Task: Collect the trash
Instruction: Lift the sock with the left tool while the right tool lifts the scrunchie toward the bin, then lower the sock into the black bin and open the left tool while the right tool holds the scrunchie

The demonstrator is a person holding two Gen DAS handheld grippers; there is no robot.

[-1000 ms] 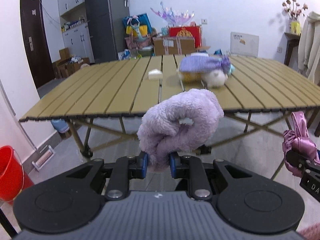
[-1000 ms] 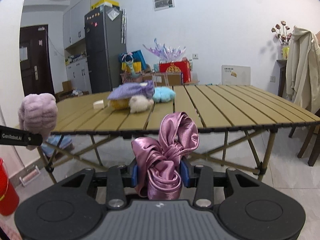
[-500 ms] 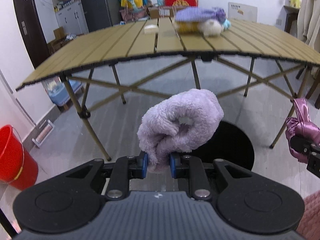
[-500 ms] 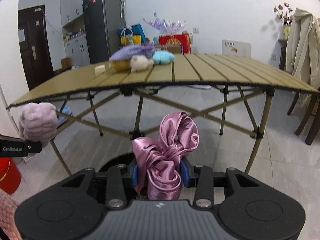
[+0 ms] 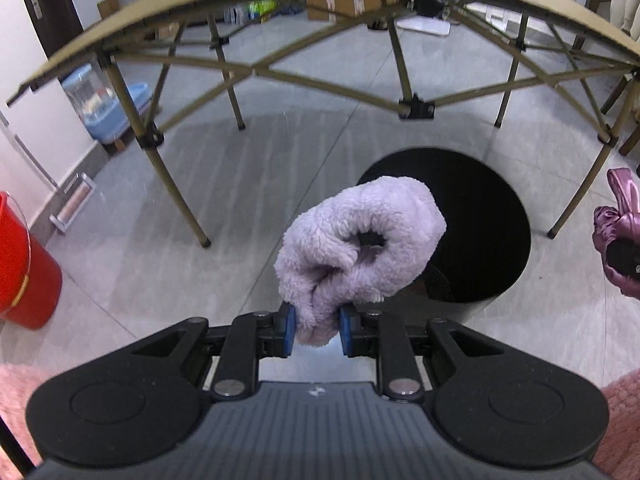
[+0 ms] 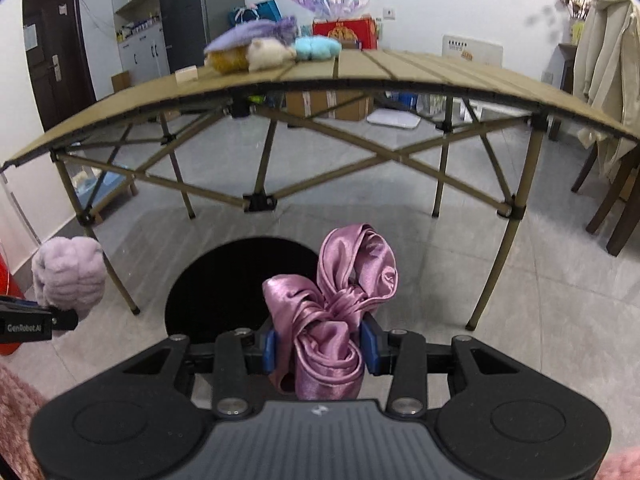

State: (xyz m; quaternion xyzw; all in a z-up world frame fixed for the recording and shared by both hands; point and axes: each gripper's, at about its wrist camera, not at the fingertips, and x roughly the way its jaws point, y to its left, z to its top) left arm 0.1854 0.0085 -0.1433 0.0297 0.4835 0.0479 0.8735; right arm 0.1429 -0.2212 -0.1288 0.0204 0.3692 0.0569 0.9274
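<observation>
My left gripper [image 5: 318, 330] is shut on a fluffy lilac scrunchie [image 5: 360, 240] and holds it above the near left rim of a round black bin [image 5: 480, 220] on the floor. My right gripper [image 6: 320, 350] is shut on a shiny pink satin scrunchie [image 6: 340, 300], held over the near right side of the same bin [image 6: 224, 280]. The lilac scrunchie also shows at the left of the right wrist view [image 6: 68, 276]. The pink scrunchie shows at the right edge of the left wrist view [image 5: 618, 236].
A folding slatted table [image 6: 400, 72] stands beyond the bin, its legs [image 5: 172, 176] close to it. Plush items [image 6: 264, 46] lie on the tabletop. A red bucket [image 5: 24, 264] stands on the floor at the left. A chair with a coat [image 6: 600, 80] is at the right.
Both grippers have dropped from table height and tilted down toward the floor. The black bin has come into view under both held scrunchies.
</observation>
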